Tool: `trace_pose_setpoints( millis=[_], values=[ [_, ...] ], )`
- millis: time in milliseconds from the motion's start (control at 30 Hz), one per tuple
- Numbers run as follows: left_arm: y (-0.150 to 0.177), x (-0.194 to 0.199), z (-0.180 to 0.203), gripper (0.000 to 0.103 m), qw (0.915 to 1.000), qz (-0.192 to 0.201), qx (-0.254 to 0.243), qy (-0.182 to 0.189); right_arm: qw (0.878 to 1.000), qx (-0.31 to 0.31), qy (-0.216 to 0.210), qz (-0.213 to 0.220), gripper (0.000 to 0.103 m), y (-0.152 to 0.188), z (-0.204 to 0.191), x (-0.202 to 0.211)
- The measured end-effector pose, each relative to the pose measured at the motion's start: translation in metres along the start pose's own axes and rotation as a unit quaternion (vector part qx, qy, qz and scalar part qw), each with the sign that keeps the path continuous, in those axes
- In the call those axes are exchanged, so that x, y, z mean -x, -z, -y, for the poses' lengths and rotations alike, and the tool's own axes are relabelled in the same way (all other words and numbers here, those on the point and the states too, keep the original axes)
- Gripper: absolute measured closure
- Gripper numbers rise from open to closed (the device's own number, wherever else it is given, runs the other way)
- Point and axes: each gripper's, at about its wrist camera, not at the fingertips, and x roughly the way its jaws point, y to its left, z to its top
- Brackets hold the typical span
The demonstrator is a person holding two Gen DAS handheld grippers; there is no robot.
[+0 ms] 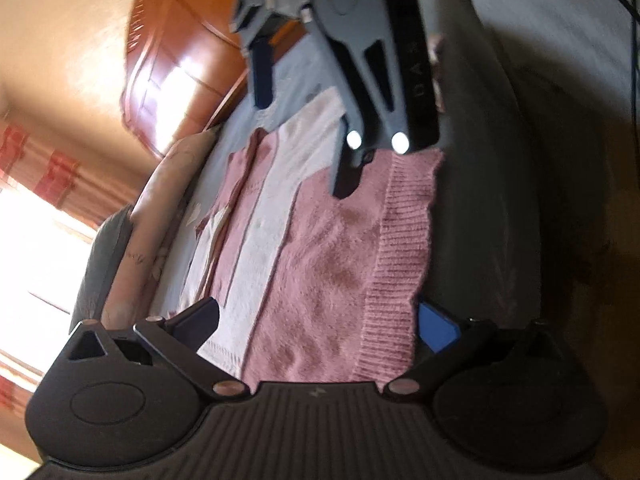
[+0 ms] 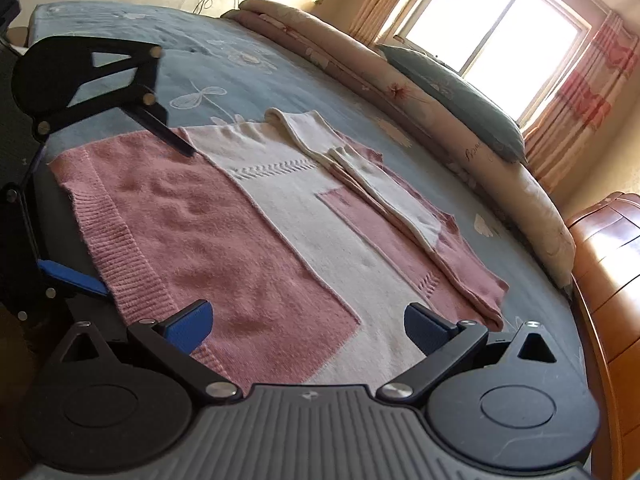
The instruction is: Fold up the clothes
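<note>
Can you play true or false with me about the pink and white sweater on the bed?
1. The sweater lies spread flat on the blue bedsheet. True.
2. The sweater is green and yellow. False: it is pink and white.
3. The right gripper has its two blue fingers spread apart. True.
4. The sweater's ribbed hem is at the far side, by the window. False: the hem lies at the near edge, close to both grippers.
5. The left gripper is squeezed tight on a sock. False: its jaws are open over the sweater's hem end, and no sock is in view.
</note>
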Motion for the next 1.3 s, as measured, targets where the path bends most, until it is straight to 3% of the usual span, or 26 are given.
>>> trace_pose_setpoints(
  millis=[133,233,367,567,633,733,900,1133,1300],
  values=[
    [-0.009,-0.012,0.005,0.001,0.9988,-0.008,-0.046,-0.015,1.000,-0.010,-0.008,0.007,0.000,-0.001,-0.003,-0.003],
    [-0.010,-0.014,0.006,0.001,0.9983,-0.009,-0.054,-0.023,1.000,-0.010,-0.014,0.011,0.000,0.000,-0.007,-0.001],
    [-0.005,-0.010,0.000,0.001,0.9987,-0.006,-0.039,-0.032,0.999,0.014,-0.027,0.017,0.000,0.006,-0.015,0.006],
    [-0.001,-0.009,-0.009,0.001,0.9988,-0.016,-0.020,-0.041,0.993,0.072,-0.083,0.033,0.002,0.007,-0.040,0.012],
    [-0.003,-0.009,-0.009,0.001,0.9989,-0.014,-0.018,-0.042,0.992,0.095,-0.075,0.026,0.016,0.005,-0.053,0.005],
    [-0.004,-0.009,-0.009,0.001,0.9988,-0.013,-0.018,-0.043,0.992,0.107,-0.060,0.013,0.023,0.003,-0.065,-0.008],
    [-0.002,-0.006,-0.012,0.001,0.9989,-0.009,-0.004,-0.046,0.993,0.120,-0.018,0.011,0.025,0.001,-0.075,-0.016],
    [-0.002,-0.002,-0.010,0.001,0.9991,-0.002,0.013,-0.039,0.983,0.170,0.067,-0.006,0.028,0.015,-0.074,-0.021],
    [-0.010,-0.011,-0.002,0.001,0.9995,-0.002,0.020,-0.024,0.981,0.170,0.092,0.000,0.028,0.018,-0.072,-0.020]
  ],
)
